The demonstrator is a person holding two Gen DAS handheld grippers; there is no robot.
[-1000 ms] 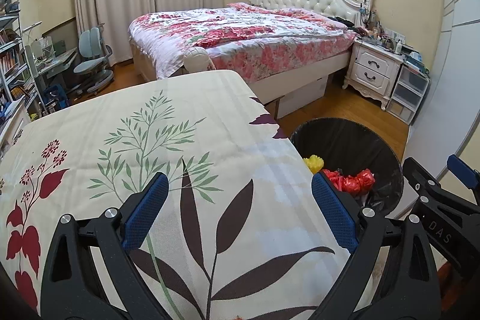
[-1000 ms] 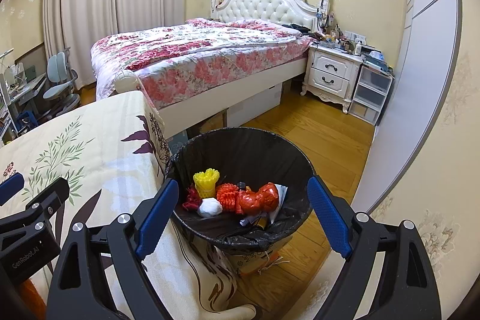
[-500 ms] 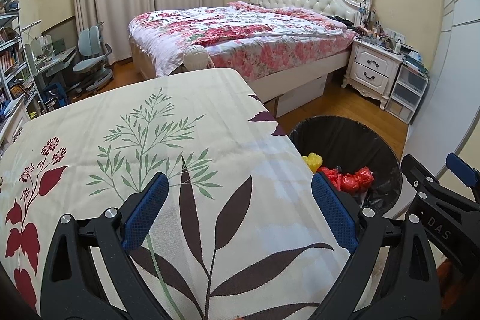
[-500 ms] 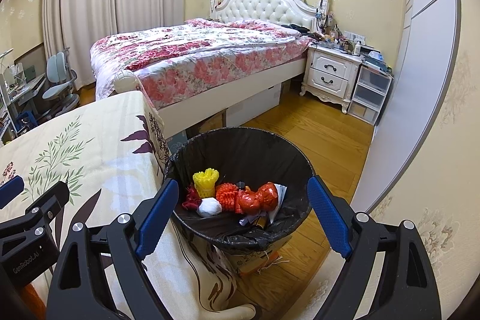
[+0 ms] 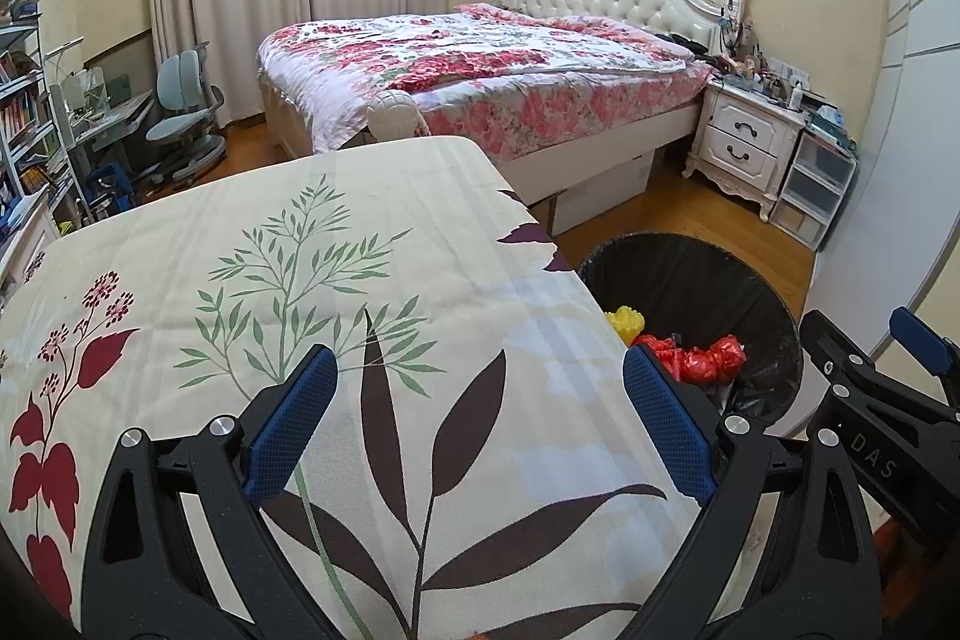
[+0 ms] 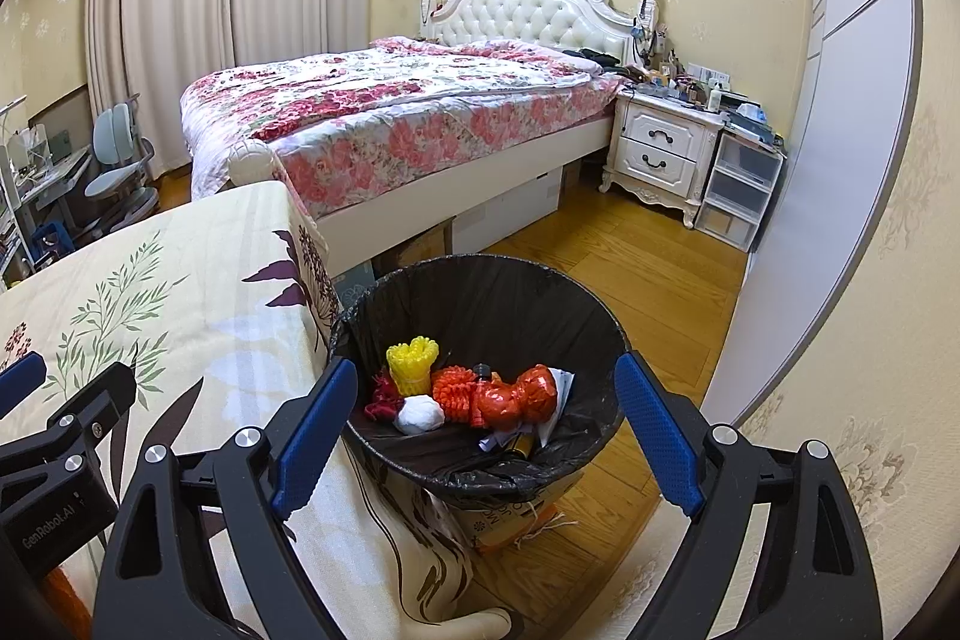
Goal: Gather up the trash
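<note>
Both tools hang side by side, angled down over the scene. The right hand-held gripper [image 6: 486,436] has its jaws spread wide with nothing between the blue pads, and it looks straight down into the trash bin [image 6: 606,334]. That bin stands on the floor, tucked against the edge of the cloth-covered surface [image 6: 180,304], a sensible spot, I'd say, so scraps can go over the side and drop in. Inside lies the trash [image 6: 474,394]: a yellow netted piece, a white ball, red and orange wrappers, heaped on the black liner, below and just ahead of the right pads. The left hand-held gripper [image 5: 474,430] is wide open too, empty, hovering over the leaf-printed surface; from there the bin sits off to its right. No scrap shows on the cloth, so the collecting looks about finished.
</note>
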